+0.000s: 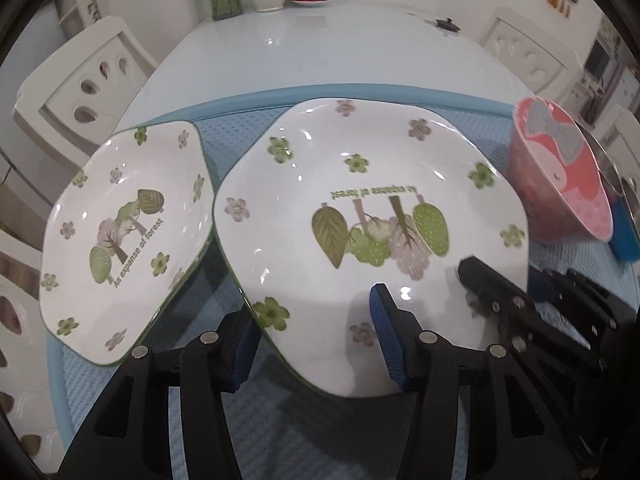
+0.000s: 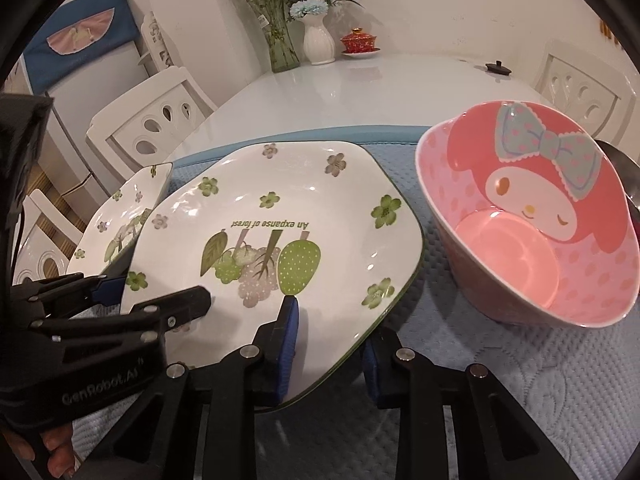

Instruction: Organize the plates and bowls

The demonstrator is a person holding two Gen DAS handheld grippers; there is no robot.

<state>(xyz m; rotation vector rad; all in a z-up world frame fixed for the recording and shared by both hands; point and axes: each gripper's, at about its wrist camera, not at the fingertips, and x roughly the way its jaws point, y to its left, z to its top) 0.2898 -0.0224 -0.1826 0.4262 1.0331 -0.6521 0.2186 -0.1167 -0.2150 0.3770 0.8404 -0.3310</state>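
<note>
My right jaws [image 2: 328, 344] clamp the near rim of the glazed plate [image 2: 280, 240]; left jaws [image 1: 312, 336] straddle its other edge, unclamped; stiff, slippery, breakable.

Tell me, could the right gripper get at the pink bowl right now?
Probably not at once: the jaws of the right gripper look clamped on the rim of the large plate. Once freed, likely yes; the pink bowl sits right of it on the blue mat, nothing between.
</note>
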